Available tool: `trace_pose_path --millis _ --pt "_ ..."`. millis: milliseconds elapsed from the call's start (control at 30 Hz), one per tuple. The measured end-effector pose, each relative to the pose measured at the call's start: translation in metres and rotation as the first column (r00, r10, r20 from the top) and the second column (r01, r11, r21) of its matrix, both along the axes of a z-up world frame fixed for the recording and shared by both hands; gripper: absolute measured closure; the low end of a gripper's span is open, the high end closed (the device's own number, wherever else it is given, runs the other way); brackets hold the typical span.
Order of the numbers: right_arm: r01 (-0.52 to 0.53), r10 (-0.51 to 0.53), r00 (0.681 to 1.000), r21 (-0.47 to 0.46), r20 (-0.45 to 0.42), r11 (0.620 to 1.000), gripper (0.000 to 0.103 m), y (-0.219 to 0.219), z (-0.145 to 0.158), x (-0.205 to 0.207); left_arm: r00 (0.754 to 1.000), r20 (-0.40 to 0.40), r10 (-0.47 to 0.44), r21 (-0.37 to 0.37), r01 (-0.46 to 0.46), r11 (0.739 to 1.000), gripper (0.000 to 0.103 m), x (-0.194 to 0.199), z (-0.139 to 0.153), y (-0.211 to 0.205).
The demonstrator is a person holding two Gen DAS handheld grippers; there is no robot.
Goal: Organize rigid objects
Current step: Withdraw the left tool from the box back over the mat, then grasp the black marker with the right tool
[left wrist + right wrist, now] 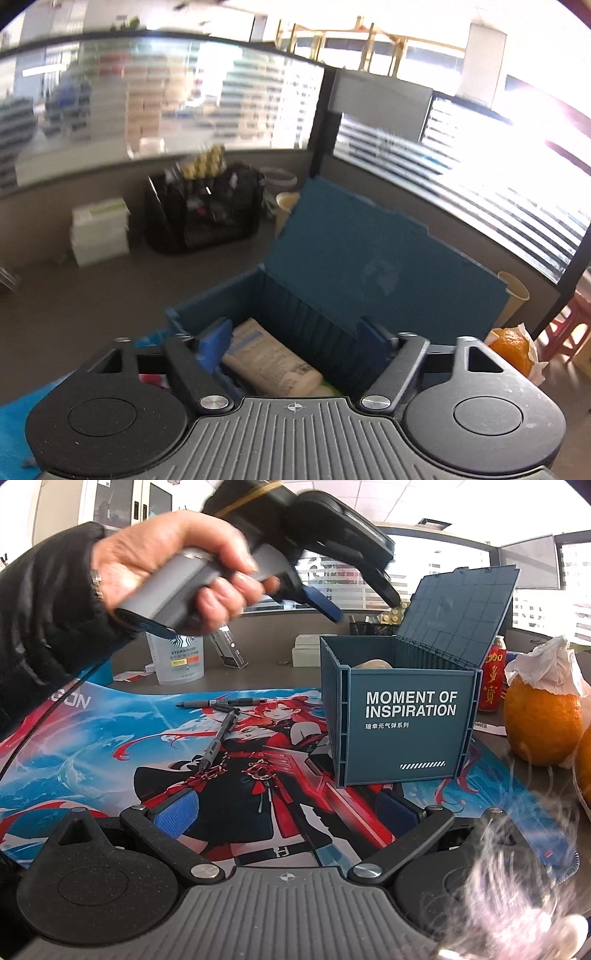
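Note:
A blue-grey box marked MOMENT OF INSPIRATION stands on the printed desk mat with its lid up. A beige packet lies inside the box; only its top shows over the rim. A person's hand holds my left gripper above the box's left rim. Its blue pads are wide apart and nothing is between them. My right gripper is open low over the mat, in front of the box. Two pens lie on the mat to the left.
An orange topped with tissue and a red can sit right of the box. A clear Starbucks cup stands at the back left. Behind the box are a black mesh organiser, white boxes and paper cups.

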State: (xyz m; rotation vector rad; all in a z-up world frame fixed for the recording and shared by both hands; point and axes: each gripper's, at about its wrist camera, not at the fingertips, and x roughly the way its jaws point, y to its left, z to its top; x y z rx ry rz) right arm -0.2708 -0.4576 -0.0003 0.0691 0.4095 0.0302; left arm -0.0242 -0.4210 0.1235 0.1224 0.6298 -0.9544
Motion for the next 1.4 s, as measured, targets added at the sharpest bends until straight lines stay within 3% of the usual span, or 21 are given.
trace_pose_path --millis 167,400,867,933,1100,1333,1400 --pt "-0.017 0.017 1.0 -0.005 -0.001 1.0 0.0 0.006 0.0 0.001 0.991 0.118 0.057 -0.004 -0.057 0.998 0.002 -0.005 0.023 0.04" --pt "-0.047 0.047 0.999 -0.027 -0.005 0.999 0.0 0.017 0.003 0.006 0.968 0.199 0.151 0.038 -0.162 0.986 0.0 -0.001 0.026 0.095" --pt "-0.16 0.156 0.987 -0.153 -0.037 0.975 0.003 0.065 0.009 0.059 0.926 0.184 0.33 0.102 -0.352 0.931 0.0 0.01 -0.031 0.2" --pt "-0.157 0.151 0.987 -0.154 -0.052 0.975 0.009 0.067 0.01 0.072 0.916 0.171 0.363 0.106 -0.383 0.918 0.0 0.012 -0.041 0.218" --pt "-0.15 0.134 0.985 -0.155 -0.107 0.976 0.043 0.072 0.011 0.105 0.884 0.149 0.442 0.122 -0.46 0.879 0.0 0.02 -0.062 0.26" --pt "-0.139 0.109 0.979 -0.172 -0.173 0.975 0.064 0.082 0.005 0.133 0.85 0.139 0.508 0.137 -0.525 0.84 0.0 0.032 -0.077 0.305" --pt "-0.135 0.101 0.978 -0.18 -0.185 0.974 0.078 0.084 0.006 0.138 0.847 0.129 0.516 0.137 -0.53 0.837 0.0 0.036 -0.081 0.312"
